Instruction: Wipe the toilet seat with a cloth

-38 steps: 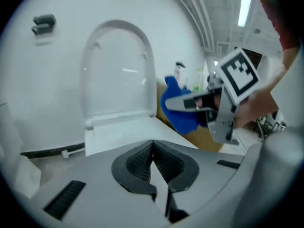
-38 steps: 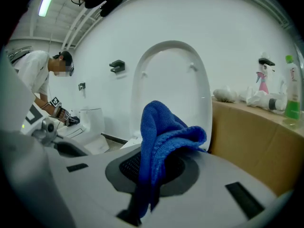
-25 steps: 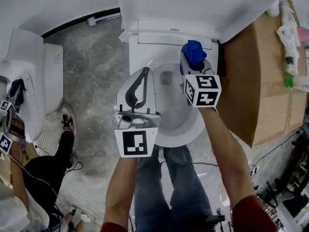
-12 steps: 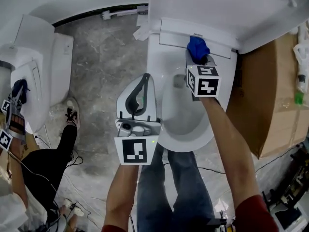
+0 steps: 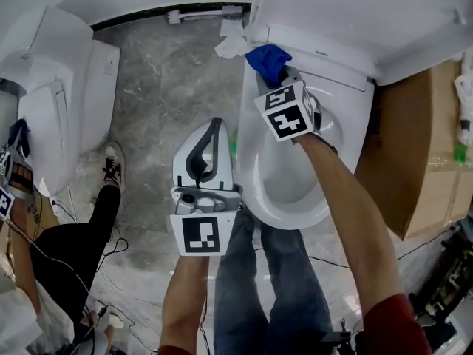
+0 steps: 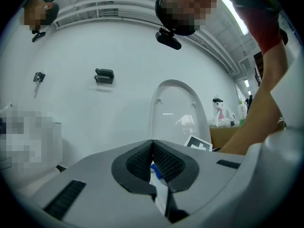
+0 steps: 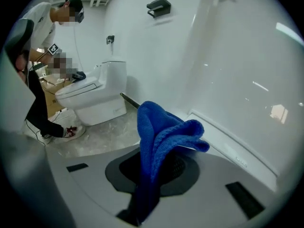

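Blue knitted cloth (image 5: 267, 60) (image 7: 159, 137) is pinched, folded, between the closed jaws of the right gripper (image 5: 278, 80). Its long axis is seen to run along the gripper's line. The bunched free end stands out past the tips and is pointed toward the rear left corner of the white oval toilet seat (image 5: 253, 170), below the raised white lid (image 5: 355, 13). Whether the cloth is pressed on the seat cannot be told. The left gripper (image 5: 215, 126) (image 6: 153, 145) is held with jaws pressed together on nothing, just beside the seat's left rim, above the grey marbled floor (image 5: 159, 95).
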Tool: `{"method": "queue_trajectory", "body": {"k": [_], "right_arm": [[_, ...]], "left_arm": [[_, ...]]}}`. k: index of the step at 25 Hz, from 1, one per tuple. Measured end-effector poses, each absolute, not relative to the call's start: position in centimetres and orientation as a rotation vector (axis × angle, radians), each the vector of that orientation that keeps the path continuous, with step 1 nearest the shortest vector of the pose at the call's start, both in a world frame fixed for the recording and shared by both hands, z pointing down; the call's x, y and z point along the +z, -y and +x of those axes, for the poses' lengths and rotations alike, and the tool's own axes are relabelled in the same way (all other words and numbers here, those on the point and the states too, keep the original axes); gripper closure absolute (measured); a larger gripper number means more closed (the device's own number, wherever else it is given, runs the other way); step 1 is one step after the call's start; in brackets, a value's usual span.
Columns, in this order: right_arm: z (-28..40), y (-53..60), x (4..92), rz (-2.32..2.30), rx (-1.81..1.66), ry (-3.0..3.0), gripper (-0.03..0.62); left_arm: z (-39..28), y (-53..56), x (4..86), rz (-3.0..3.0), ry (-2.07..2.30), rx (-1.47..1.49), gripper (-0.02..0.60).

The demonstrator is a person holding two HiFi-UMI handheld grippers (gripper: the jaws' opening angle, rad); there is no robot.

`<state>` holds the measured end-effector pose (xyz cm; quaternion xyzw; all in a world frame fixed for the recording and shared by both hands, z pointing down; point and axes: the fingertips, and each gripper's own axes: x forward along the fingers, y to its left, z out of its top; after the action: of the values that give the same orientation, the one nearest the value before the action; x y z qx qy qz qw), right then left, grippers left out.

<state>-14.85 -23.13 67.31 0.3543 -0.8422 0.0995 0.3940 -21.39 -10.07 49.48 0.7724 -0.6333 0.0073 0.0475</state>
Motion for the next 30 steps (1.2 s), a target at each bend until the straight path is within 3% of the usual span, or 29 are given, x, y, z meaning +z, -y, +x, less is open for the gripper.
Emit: {"method": "queue_trajectory", "body": {"k": [14,30], "right_arm": [[-17.1,14.9,67.3,0.704,0.169,2.177,0.536],[-16.1,0.6,67.9,0.678,0.388,2.166,0.536]], "left_arm": [[-23.5,7.7,48.6,2.360,1.948,0.018,0.565],[-23.6,4.1,47.4,2.371,1.996,0.025,0.565]]}}
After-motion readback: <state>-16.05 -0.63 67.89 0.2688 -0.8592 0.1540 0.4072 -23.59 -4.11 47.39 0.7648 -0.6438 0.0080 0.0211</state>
